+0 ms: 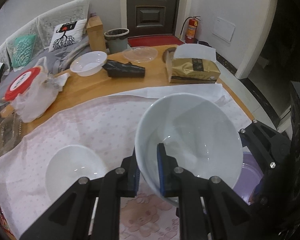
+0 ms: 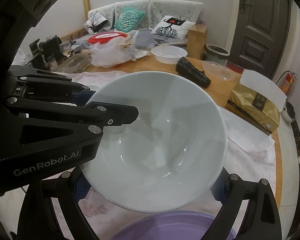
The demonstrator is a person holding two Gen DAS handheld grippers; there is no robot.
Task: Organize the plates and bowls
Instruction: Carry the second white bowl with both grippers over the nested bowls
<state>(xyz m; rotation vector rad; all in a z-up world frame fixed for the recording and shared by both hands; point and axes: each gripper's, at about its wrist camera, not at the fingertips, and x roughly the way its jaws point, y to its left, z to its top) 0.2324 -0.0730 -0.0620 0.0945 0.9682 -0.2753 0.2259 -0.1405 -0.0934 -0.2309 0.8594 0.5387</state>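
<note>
The left gripper is pinching the near rim of a large pale-blue glazed ceramic bowl, one pad inside the wall and one outside. The bowl hangs tilted, clear of the pink patterned cloth covering the near part of the wooden table. The right gripper stands spread wide, its fingers flanking the bowl's lower wall; contact cannot be determined.

Progress is judged early. A smaller white ceramic bowl sits on the cloth towards the near left edge. A round purple plastic basin lies just below the lifted bowl. Neither bowl has been stacked or put away.
</note>
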